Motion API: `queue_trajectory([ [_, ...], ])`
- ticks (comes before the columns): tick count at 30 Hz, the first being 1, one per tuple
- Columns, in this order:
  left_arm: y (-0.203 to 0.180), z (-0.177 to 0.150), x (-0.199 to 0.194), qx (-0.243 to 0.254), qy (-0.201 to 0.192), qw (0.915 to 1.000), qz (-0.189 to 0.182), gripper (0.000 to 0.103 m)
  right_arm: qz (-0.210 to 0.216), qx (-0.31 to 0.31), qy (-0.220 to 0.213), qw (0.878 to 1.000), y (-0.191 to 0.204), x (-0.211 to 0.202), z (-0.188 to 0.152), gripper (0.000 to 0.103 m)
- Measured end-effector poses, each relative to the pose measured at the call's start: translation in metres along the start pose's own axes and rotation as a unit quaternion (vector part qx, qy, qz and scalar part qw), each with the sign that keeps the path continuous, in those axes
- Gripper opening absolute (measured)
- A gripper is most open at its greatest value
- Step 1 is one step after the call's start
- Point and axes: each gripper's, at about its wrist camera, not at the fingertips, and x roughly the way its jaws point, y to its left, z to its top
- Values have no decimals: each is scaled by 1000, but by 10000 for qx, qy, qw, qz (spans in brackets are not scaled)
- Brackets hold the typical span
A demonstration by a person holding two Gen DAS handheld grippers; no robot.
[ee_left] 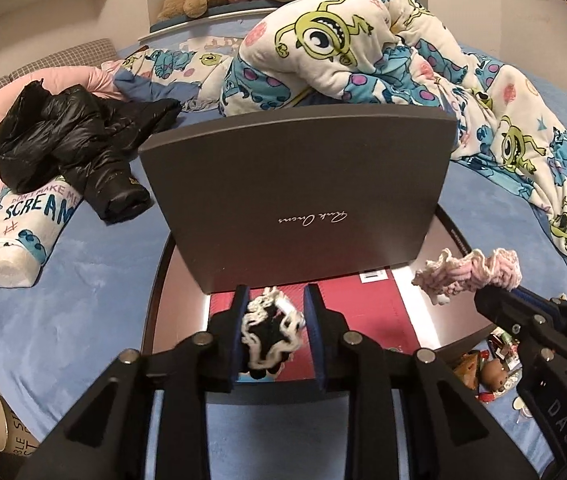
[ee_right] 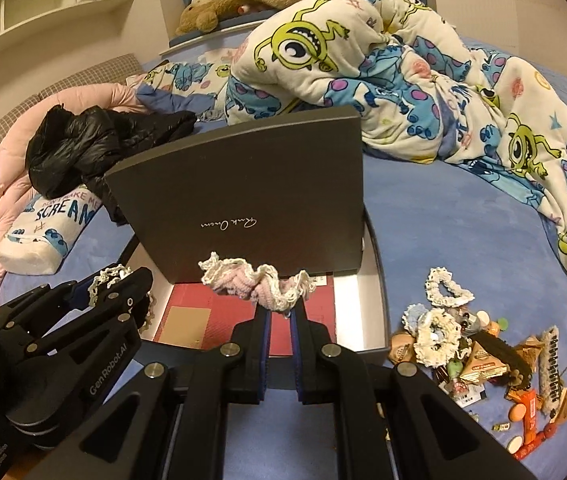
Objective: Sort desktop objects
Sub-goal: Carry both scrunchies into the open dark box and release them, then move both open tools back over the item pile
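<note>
left gripper [ee_left: 275, 320] clamped on black scrunchie [ee_left: 269, 330] | right gripper [ee_right: 279, 312] pinched on pink scrunchie [ee_right: 257, 280], stretched crosswise | box [ee_right: 379, 300] open right below both, lower centre

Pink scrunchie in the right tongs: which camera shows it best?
The right wrist view: the pink scrunchie sits centered, pinched by the right tongs above the open box. The left wrist view shows it only at the right side, seen side-on, with its grip point mostly hidden.
</note>
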Motion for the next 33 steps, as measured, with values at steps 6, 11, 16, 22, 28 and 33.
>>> queue_trajectory([
  [6, -6, 0, 6, 126, -3, 9999, 6, 38, -42, -45, -17, 10000, -2, 7, -1, 12],
  [11, -2, 4, -4, -80, -358, 9989, 300, 95, 40, -37, -120, 9999, -2, 6, 0, 36],
  [16, 4, 10, -10, -110, -416, 9984, 377, 102, 55, 1, -340, 9994, -7, -2, 4, 62],
  [22, 1, 14, -14, 23, -442, 9979, 483, 103, -4, 38, -425, 9991, -8, -9, 9, 68],
  [28, -1, 15, -19, 36, -432, 9981, 429, 103, -39, 62, -443, 9990, -12, -15, 10, 68],
  [33, -13, 15, -27, 109, -428, 9985, 328, 103, -127, 137, -512, 9985, -21, -27, 9, 68],
])
